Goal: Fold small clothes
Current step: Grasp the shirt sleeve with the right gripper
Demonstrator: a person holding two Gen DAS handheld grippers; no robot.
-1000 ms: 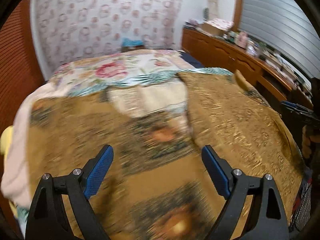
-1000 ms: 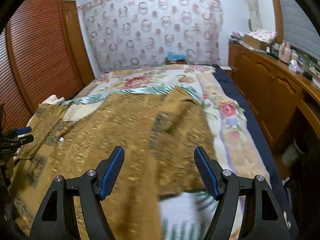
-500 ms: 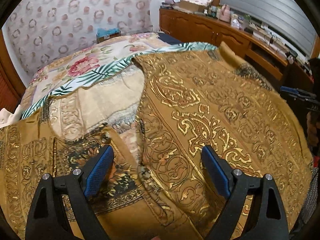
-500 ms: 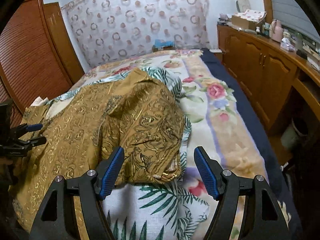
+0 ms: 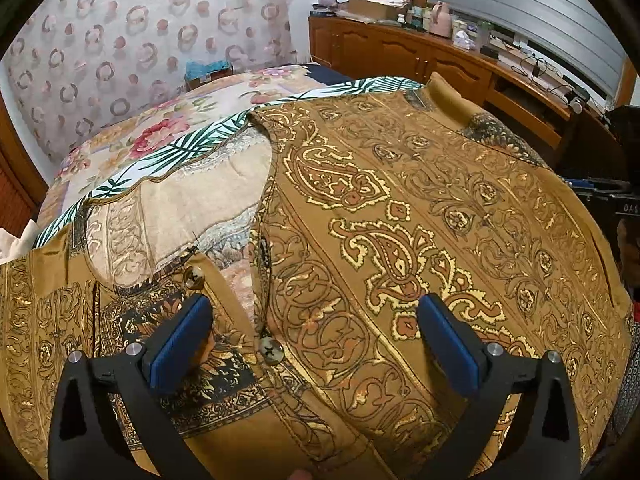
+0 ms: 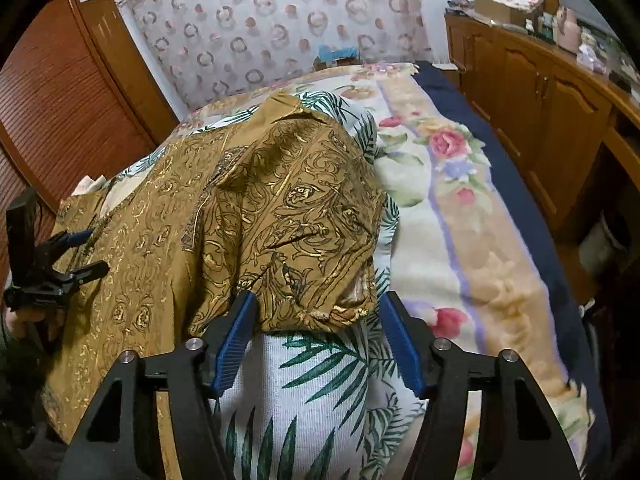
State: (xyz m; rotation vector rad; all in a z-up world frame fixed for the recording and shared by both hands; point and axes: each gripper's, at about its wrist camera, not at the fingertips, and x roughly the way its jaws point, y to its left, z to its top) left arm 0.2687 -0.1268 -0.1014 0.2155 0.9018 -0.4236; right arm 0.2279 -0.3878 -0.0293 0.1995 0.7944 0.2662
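A gold-brown paisley button shirt (image 5: pixel 400 216) lies spread on the bed, front partly open, with its buttons (image 5: pixel 271 351) showing. My left gripper (image 5: pixel 316 344) is open and empty, hovering low over the shirt's button placket. In the right wrist view the shirt's sleeve (image 6: pixel 304 216) lies rumpled on the leaf-print cover. My right gripper (image 6: pixel 318 340) is open and empty, its fingertips on either side of the sleeve's cuff edge. The left gripper also shows in the right wrist view (image 6: pixel 76 256) at the far left.
The bed (image 6: pixel 452 216) carries a floral blanket and a leaf-print cover (image 6: pixel 320 392). Wooden cabinets (image 6: pixel 560 112) with clutter on top run along the right. A louvred wooden wardrobe (image 6: pixel 60 92) stands at the left. A patterned curtain (image 5: pixel 152 40) hangs behind the bed.
Both grippers have moved down and closer to the shirt. The left now sits over the buttons; the right has come up to the sleeve's cuff. Both stay open.
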